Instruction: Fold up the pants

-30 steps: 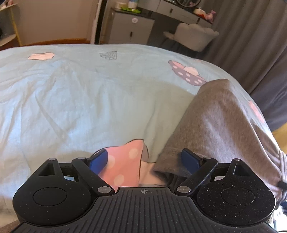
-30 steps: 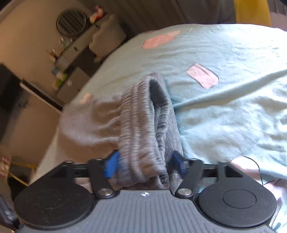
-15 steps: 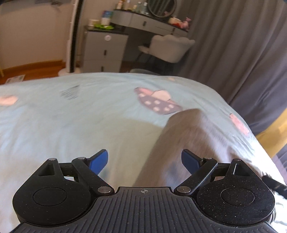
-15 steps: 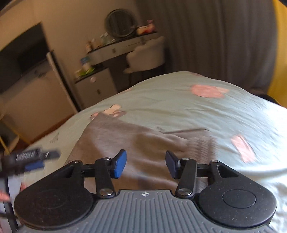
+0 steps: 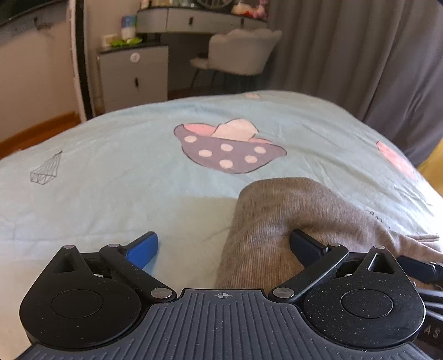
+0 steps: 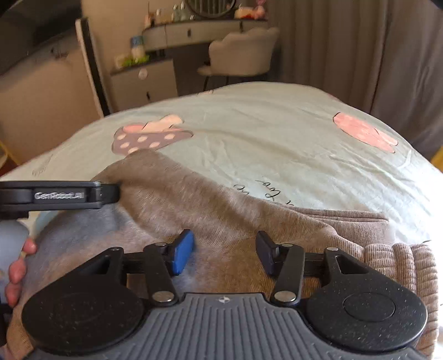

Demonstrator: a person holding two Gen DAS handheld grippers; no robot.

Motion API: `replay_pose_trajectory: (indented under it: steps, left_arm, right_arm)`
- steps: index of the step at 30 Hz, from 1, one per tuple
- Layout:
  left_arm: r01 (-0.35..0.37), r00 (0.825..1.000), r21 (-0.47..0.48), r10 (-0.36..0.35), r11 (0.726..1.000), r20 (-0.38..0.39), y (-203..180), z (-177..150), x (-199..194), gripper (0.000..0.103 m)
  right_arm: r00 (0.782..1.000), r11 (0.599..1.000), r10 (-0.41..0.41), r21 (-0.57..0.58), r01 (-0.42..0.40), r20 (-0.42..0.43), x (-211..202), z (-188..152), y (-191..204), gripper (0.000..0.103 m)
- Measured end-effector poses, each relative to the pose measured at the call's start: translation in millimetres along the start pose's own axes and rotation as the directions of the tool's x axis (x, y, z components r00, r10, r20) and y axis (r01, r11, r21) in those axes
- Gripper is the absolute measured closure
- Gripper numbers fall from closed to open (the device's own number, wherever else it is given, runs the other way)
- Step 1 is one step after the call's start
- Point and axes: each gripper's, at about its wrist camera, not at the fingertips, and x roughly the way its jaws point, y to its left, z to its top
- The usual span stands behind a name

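The grey-brown pants (image 6: 221, 210) are seen lying folded on a bed covered by a pale blue bedspread (image 5: 110, 171), which is printed with a dotted purple-and-pink figure (image 5: 229, 151) and pink patches. In the left wrist view, the left gripper (image 5: 224, 246) is held over the near end of the pants; its jaws are opening and stand very wide, with the blue-padded finger (image 5: 142, 249) over bare bedspread and the dark finger (image 5: 304, 247) lying against a fold of the fabric. A rounded fold of cloth lies between the fingers, but it is not pinched. In the right wrist view, the right gripper (image 6: 224, 254) is held low over the middle of the pants, its jaws about half apart and opening slightly, with nothing clamped between them; the fabric is seen below and beyond the fingers. The ribbed waistband (image 6: 401, 265) is seen at the right edge of that view. The body of the left gripper and part of a hand (image 6: 16, 271) are seen at the left edge of the same view. Beyond the bed, a white cabinet (image 5: 134, 74), a dressing table (image 5: 199, 19), a pale chair (image 5: 241, 52) and grey curtains (image 5: 360, 61) are visible.
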Motion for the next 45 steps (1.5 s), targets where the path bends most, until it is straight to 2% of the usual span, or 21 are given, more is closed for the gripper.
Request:
replay_pose_trajectory:
  steps: [3, 7, 8, 11, 12, 14, 16, 18, 21, 23, 25, 26, 27, 31, 33, 36, 39, 42, 45]
  left_arm:
    - [-0.013, 0.999, 0.054, 0.011, 0.998, 0.040, -2.6, -6.3, -10.9, 0.000]
    - [0.045, 0.999, -0.003, -0.045, 0.999, 0.000, 10.5, -10.5, -43.8, 0.000]
    - [0.067, 0.998, -0.012, -0.068, 0.998, -0.016, 12.8, -14.5, -53.8, 0.000]
    - [0.096, 0.991, 0.075, -0.089, 0.993, -0.097, 5.0, -40.9, -75.2, 0.000]
    - [0.103, 0.990, 0.127, -0.089, 0.987, -0.111, 0.0, -52.6, -80.3, 0.000]
    - [0.090, 0.992, 0.194, -0.071, 0.977, -0.102, -8.6, -71.9, -87.5, 0.000]
    - [0.077, 0.992, 0.203, -0.054, 0.976, -0.115, -12.6, -70.2, -89.4, 0.000]
    - [0.092, 0.984, 0.156, -0.066, 0.984, -0.166, -8.0, -66.7, -88.5, 0.000]
    - [0.141, 0.963, 0.012, -0.135, 0.990, -0.233, 12.1, -71.0, -91.4, 0.000]
    - [0.153, 0.957, -0.026, -0.154, 0.988, -0.246, 19.0, -75.9, -94.4, 0.000]
    - [0.145, 0.961, -0.018, -0.145, 0.989, -0.237, 18.2, -78.1, -98.8, 0.000]
    - [0.138, 0.963, -0.007, -0.136, 0.990, -0.231, 15.7, -79.6, -100.8, 0.000]
    - [0.132, 0.966, 0.002, -0.128, 0.991, -0.226, 13.9, -80.5, -102.9, 0.000]
    - [0.126, 0.966, -0.001, -0.123, 0.992, -0.226, 12.1, -81.7, -105.1, 0.000]
    - [0.125, 0.966, -0.001, -0.122, 0.992, -0.228, 12.0, -82.4, -107.7, 0.000]
    - [0.137, 0.965, 0.005, -0.132, 0.991, -0.228, 13.2, -82.9, -112.6, 0.000]
    - [0.168, 0.956, -0.009, -0.165, 0.986, -0.242, 19.0, -82.1, -119.1, 0.000]
    - [0.209, 0.961, -0.048, -0.214, 0.977, -0.176, 30.2, -69.9, -127.4, 0.001]
    - [0.237, 0.963, -0.016, -0.237, 0.971, -0.131, 36.7, -48.6, -121.3, 0.001]
  right_arm:
    - [1.000, 1.000, 0.008, 0.001, -0.008, -0.004, -5.6, 0.1, 1.5, 0.050]
    - [1.000, 1.000, 0.013, 0.029, -0.012, -0.021, -37.7, -1.1, 0.1, 0.048]
    - [1.000, 0.999, 0.017, 0.030, -0.017, -0.007, -53.1, -7.5, 0.2, 0.042]
    - [1.000, 0.999, 0.030, 0.029, -0.030, -0.003, -81.9, -31.7, -1.3, 0.036]
    - [0.999, 0.999, 0.027, 0.026, -0.027, -0.020, -88.7, -41.5, -1.6, 0.036]
    - [1.000, 0.999, 0.017, -0.031, -0.017, -0.002, -103.0, -58.1, 2.6, 0.036]
    - [1.000, 0.999, 0.003, -0.049, -0.004, -0.005, -113.0, -62.8, 6.0, 0.036]
    - [0.999, 0.998, 0.036, 0.046, -0.036, -0.001, -124.7, -60.8, -3.6, 0.036]
    - [0.994, 0.967, 0.107, 0.230, -0.112, 0.035, -144.3, -65.7, -29.9, 0.036]
    - [0.987, 0.944, 0.153, 0.290, -0.159, 0.043, -154.4, -75.0, -42.3, 0.036]
    - [0.981, 0.922, 0.188, 0.335, -0.193, 0.049, -161.7, -84.4, -52.2, 0.033]
    - [0.984, 0.917, 0.173, 0.359, -0.172, 0.029, -162.4, -86.9, -56.8, 0.023]
    - [0.988, 0.909, 0.153, 0.390, -0.144, 0.006, -161.2, -88.8, -60.4, 0.022]
    - [0.980, 0.805, 0.194, 0.563, -0.186, 0.046, -164.0, -97.4, -89.4, 0.022]
    - [0.980, 0.779, 0.189, 0.599, -0.184, 0.056, -164.4, -98.8, -98.9, 0.020]
    - [0.987, 0.761, 0.159, 0.633, -0.142, 0.031, -156.0, -99.7, -110.5, 0.019]
    - [0.985, 0.737, 0.174, 0.663, -0.132, 0.003, -140.4, -98.6, -126.2, 0.018]
    - [0.980, 0.738, 0.197, 0.662, -0.133, -0.023, -124.1, -93.2, -139.5, 0.016]
    - [0.965, 0.729, 0.261, 0.661, -0.178, -0.028, -101.1, -88.9, -155.0, 0.015]
